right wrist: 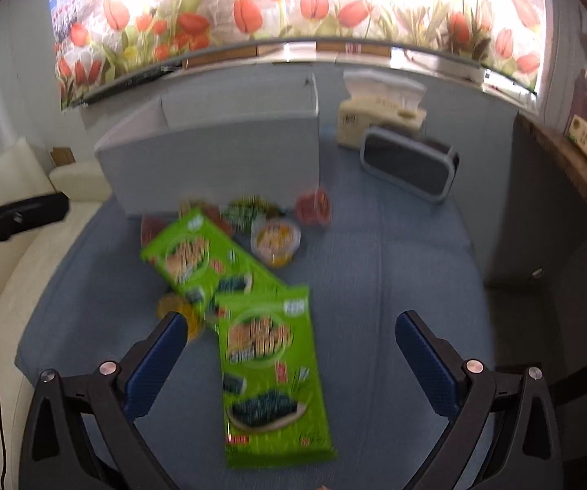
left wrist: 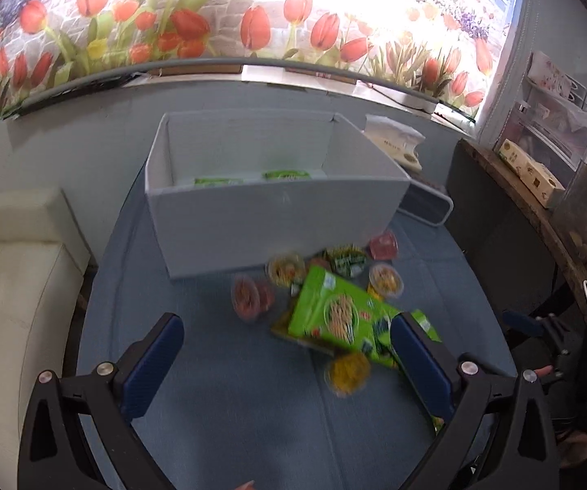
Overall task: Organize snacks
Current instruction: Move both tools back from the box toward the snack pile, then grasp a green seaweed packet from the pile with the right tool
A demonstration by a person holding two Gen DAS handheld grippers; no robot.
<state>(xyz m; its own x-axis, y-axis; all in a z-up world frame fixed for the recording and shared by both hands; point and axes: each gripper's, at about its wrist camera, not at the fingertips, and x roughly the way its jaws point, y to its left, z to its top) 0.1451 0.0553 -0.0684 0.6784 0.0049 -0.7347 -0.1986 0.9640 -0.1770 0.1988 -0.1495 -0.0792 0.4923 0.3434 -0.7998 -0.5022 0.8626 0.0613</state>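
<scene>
A white box [left wrist: 277, 220] stands on the blue tabletop [left wrist: 220, 400] with two green packs lying inside it [left wrist: 248, 179]. In front of it lies a pile of snacks: green cracker packs [left wrist: 334, 318], small round cups [left wrist: 285, 269] and a yellow cup [left wrist: 348, 371]. My left gripper [left wrist: 289, 339] hovers open above the pile's left side, nothing between its fingers. In the right wrist view two green packs overlap; the nearer one [right wrist: 269, 371] lies between the spread fingers of my right gripper [right wrist: 289, 335], which is open and above it. The white box [right wrist: 220, 163] stands behind.
A cream sofa [left wrist: 12, 286] borders the table on the left. A tissue pack [right wrist: 379, 118] and a dark grey-rimmed case [right wrist: 408, 167] sit right of the box. A wooden shelf with boxes [left wrist: 538, 179] runs along the right. The other gripper's arm [right wrist: 12, 216] shows at left.
</scene>
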